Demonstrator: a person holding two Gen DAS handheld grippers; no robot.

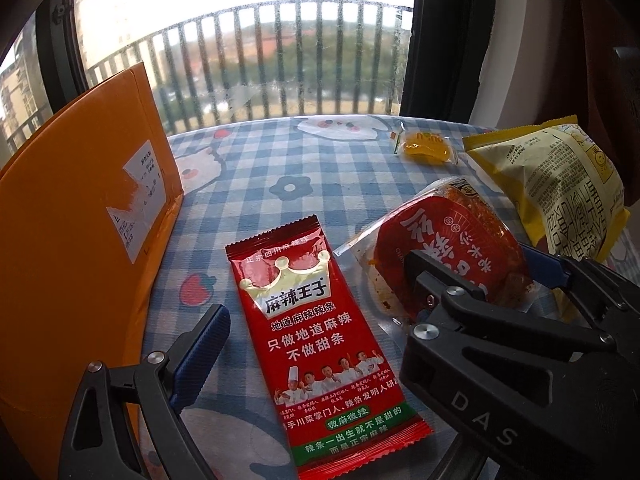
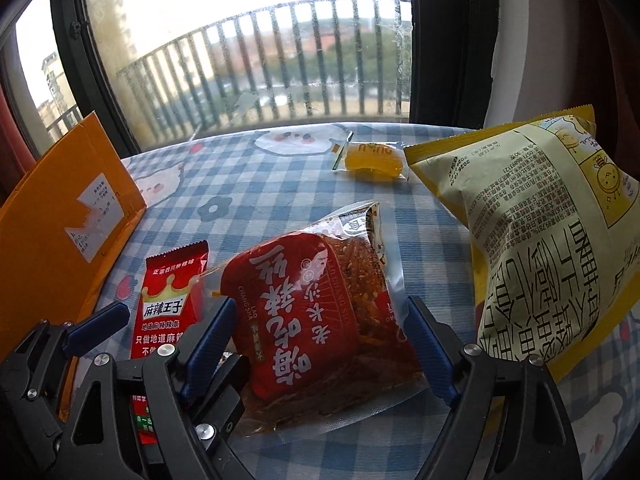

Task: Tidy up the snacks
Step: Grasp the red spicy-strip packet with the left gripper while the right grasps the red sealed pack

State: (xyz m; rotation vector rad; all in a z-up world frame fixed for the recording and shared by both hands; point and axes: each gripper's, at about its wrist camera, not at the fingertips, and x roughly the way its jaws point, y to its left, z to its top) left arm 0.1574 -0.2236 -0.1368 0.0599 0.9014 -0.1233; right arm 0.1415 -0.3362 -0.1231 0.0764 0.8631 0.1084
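A long red spicy-strip packet [image 1: 320, 332] lies flat on the checked tablecloth between the fingers of my open left gripper [image 1: 316, 320]; it also shows in the right wrist view [image 2: 170, 304]. A clear-and-red spicy snack pouch [image 2: 316, 312] lies between the wide-open fingers of my right gripper [image 2: 320, 340]; the fingers stand beside it, apart from it. In the left wrist view the pouch [image 1: 448, 248] sits to the right, with the right gripper [image 1: 480, 292] over its near end. A big yellow chip bag [image 2: 536, 248] [image 1: 560, 184] lies to the right.
An orange cardboard box [image 1: 80, 248] [image 2: 60, 232] stands at the left with its flap up. A small orange jelly packet [image 1: 426, 146] [image 2: 372, 160] lies at the far side of the blue checked table [image 1: 280, 168], by the window with its railing.
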